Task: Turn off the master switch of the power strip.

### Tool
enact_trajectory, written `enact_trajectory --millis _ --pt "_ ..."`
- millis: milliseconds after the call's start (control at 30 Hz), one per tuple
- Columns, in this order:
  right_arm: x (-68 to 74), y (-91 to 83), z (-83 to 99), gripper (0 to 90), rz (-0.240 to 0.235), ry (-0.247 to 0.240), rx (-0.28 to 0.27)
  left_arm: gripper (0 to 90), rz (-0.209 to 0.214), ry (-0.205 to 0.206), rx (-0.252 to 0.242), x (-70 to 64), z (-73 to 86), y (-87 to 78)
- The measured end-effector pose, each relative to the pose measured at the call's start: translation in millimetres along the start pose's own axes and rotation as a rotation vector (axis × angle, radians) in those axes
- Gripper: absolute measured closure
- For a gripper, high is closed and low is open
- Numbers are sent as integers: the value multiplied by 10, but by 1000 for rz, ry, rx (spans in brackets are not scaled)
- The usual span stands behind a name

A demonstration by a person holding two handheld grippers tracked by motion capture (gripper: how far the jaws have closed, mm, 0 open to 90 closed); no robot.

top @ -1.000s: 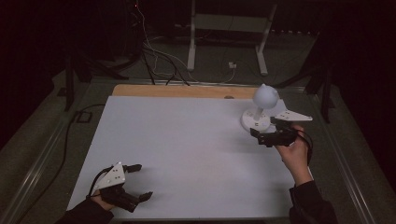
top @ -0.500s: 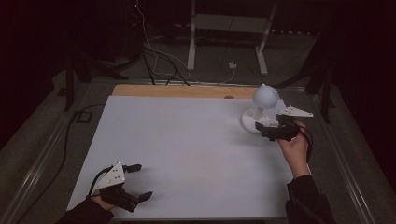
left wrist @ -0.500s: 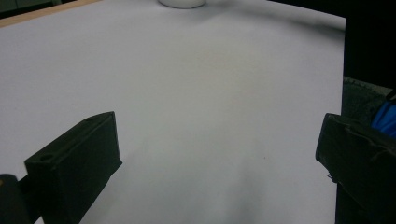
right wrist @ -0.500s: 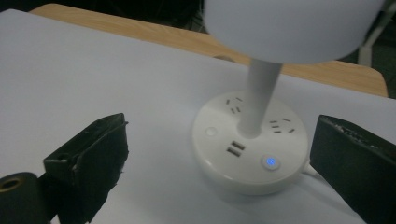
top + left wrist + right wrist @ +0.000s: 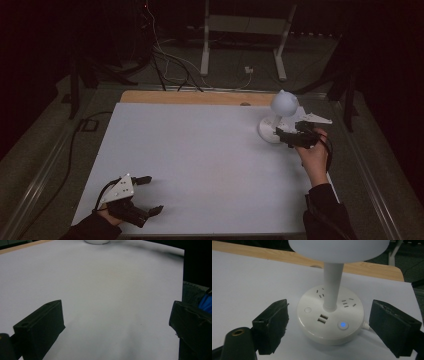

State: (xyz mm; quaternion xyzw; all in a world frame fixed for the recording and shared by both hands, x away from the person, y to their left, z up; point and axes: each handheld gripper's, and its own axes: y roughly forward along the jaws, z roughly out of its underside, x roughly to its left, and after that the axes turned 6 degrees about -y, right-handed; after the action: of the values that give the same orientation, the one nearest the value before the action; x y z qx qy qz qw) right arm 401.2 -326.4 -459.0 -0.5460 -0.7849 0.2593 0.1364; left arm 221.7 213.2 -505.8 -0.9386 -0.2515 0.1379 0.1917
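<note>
High view: lamp (image 5: 278, 119) stands upright at far right of counter (image 5: 200, 160), my right gripper (image 5: 289, 137) just beside its base, left gripper (image 5: 145, 195) well apart at near left, fingers wide. Left gripper view: fingers (image 5: 40, 327) wide over bare counter. Right gripper view: fingers (image 5: 272, 322) wide, flanking base (image 5: 330, 317) straight ahead, not touching

1 white lamp (image 5: 280, 116) upper right, 2 grippers: 1 lower left (image 5: 148, 196), 1 right (image 5: 283, 134); 1 table (image 5: 200, 150).
</note>
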Motion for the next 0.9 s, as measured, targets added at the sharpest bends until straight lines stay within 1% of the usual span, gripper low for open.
enact_trajectory --millis 33,67,167,233,300,367,400,433,467,567,600,700,833,900 --pt "0 0 0 156 0 0 0 3 0 0 0 0 0 0" --pt "-3 21 8 178 25 6 0 3 1 1 1 0 0 1" --pt "-21 52 10 242 56 44 3 3 2 0 1 -1 1 1" --pt "-31 65 6 300 74 72 11 3 1 1 1 -2 1 1" --pt "-37 76 3 372 92 91 25 3 2 -1 2 -1 1 1" --pt "-41 85 5 468 107 98 40 3 2 0 3 0 1 2" --pt "-42 91 6 500 115 98 46 3 2 0 3 -1 1 2" --pt "-41 95 7 562 120 102 52 3 2 -1 2 -2 1 3" --pt "-42 97 9 624 126 107 57 3 2 -1 2 -2 1 3" --pt "-55 109 18 740 138 117 59 3 1 1 4 -2 2 4" --pt "-55 109 18 740 138 117 59 3 2 0 5 -2 2 4" --pt "-63 135 31 812 147 119 67 3 2 -1 4 0 3 3" --pt "-54 172 42 862 139 110 76 3 3 -1 6 2 4 6" --pt "-43 204 47 886 132 107 89 3 4 1 7 1 3 7"
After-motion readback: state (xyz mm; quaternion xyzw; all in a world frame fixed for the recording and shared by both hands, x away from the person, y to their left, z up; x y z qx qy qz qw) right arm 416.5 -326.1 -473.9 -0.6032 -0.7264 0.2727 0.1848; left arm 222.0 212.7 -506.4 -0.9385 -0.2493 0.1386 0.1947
